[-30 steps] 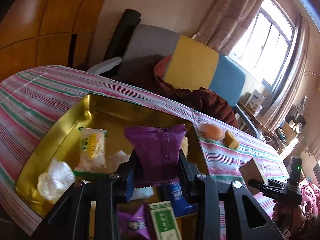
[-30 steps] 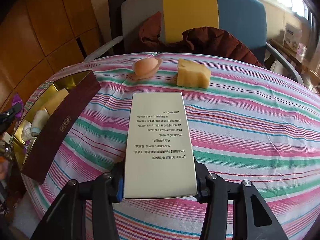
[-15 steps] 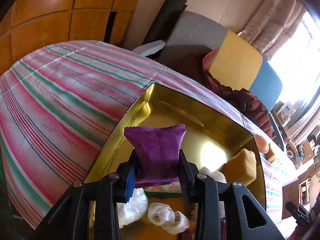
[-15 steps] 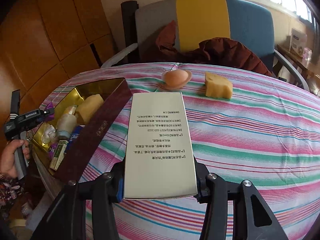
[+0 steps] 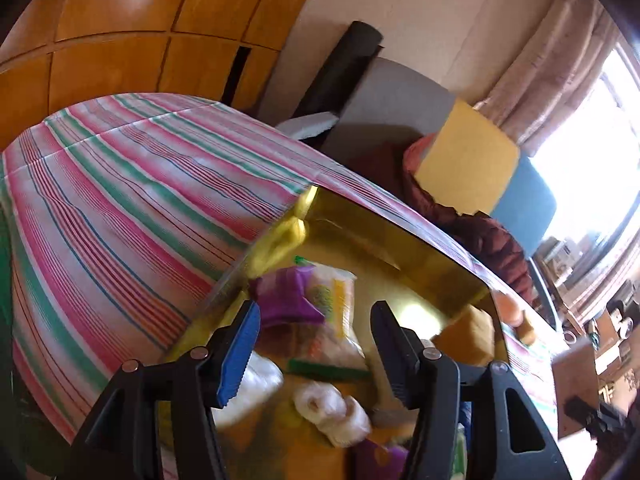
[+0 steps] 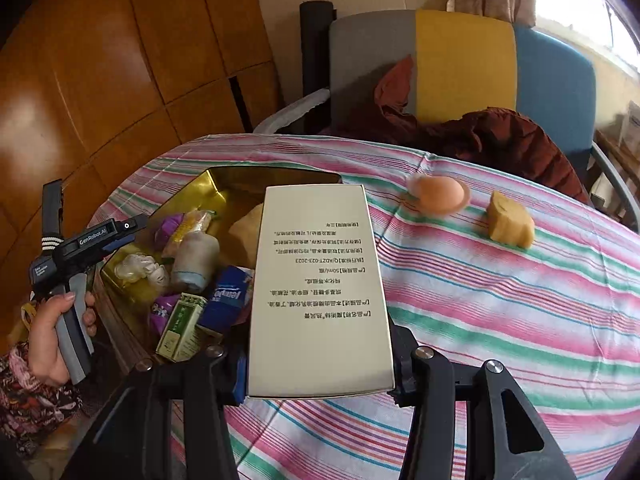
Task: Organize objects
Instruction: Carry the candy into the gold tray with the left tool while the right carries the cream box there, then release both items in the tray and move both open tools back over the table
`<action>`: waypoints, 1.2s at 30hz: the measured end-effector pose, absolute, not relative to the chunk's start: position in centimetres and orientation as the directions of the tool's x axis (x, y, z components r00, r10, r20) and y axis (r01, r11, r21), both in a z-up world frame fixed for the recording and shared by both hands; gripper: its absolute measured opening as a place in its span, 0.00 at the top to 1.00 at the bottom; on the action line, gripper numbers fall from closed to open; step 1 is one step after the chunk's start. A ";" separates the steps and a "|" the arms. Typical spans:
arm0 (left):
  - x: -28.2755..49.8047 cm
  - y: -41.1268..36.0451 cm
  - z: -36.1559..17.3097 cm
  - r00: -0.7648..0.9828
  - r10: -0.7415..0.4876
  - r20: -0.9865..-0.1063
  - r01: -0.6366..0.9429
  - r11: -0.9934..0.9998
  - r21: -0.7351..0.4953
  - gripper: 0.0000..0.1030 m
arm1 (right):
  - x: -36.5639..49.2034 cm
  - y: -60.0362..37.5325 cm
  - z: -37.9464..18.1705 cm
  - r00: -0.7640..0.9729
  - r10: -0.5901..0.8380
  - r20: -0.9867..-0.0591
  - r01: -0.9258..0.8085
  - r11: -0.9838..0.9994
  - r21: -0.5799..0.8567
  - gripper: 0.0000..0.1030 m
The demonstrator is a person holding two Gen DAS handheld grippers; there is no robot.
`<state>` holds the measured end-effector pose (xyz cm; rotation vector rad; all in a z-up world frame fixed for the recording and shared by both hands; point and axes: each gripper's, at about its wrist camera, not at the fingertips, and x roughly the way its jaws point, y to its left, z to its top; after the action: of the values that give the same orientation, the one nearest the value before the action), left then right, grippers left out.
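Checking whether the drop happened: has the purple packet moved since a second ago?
Yes. The purple packet has left the opening left gripper and lies in the gold tin, near its far left wall, against a yellow-printed packet.

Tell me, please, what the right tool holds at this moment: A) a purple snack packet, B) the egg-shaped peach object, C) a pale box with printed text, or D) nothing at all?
C: in the right wrist view the right tool grips the pale box with printed text between its two fingers, above the striped cloth.
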<state>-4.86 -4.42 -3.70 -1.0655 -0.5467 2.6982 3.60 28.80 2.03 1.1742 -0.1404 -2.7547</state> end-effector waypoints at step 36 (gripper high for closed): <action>-1.9 -5.6 -4.1 -0.701 0.372 -0.609 -0.032 -0.869 -0.493 0.43 | -21.6 10.0 -2.2 -0.535 -0.077 -0.841 0.435 -0.879 -0.197 0.38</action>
<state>-1.93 -5.63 -4.13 -1.0857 -0.6728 2.6202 -21.59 9.95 -2.20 1.3162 0.5620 -2.4540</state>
